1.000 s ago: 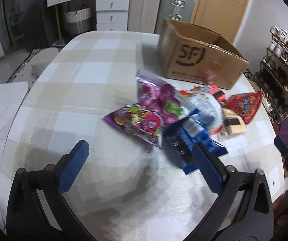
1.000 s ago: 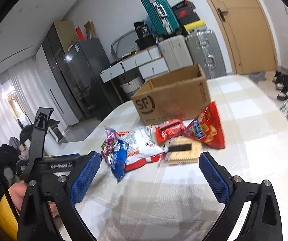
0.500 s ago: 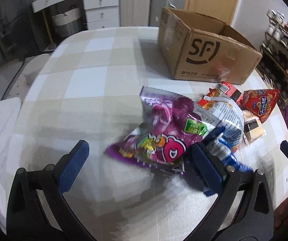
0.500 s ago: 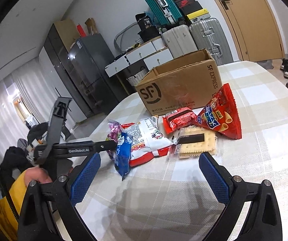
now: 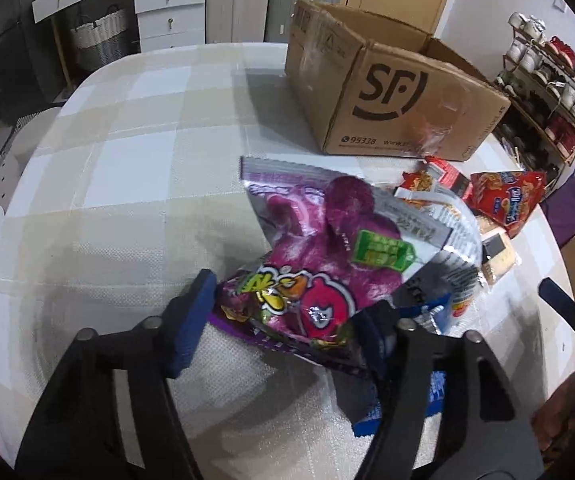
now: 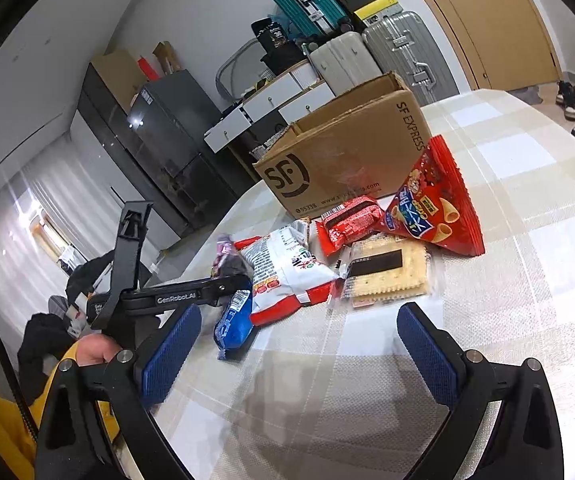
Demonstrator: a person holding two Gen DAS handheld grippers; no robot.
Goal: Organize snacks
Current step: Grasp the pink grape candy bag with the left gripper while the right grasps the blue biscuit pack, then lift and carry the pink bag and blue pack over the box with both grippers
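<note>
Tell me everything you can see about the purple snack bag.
The purple snack bag is glossy crinkled foil, printed with purple shapes, a green label, and yellow and red cartoon lettering. Its top seam is serrated. The left gripper brackets its near end; full closure is unclear. It overlaps a white snack bag on the checked tablecloth.

Silver suitcases (image 6: 399, 46) by the wooden door (image 6: 483, 12) — dark fridge (image 6: 167, 120) leftward

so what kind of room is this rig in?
Looks like a lived-in home, probably a dining area: a table with a checked cloth, suitcases stacked by a door, a fridge, and a shoe rack to the side.
</note>
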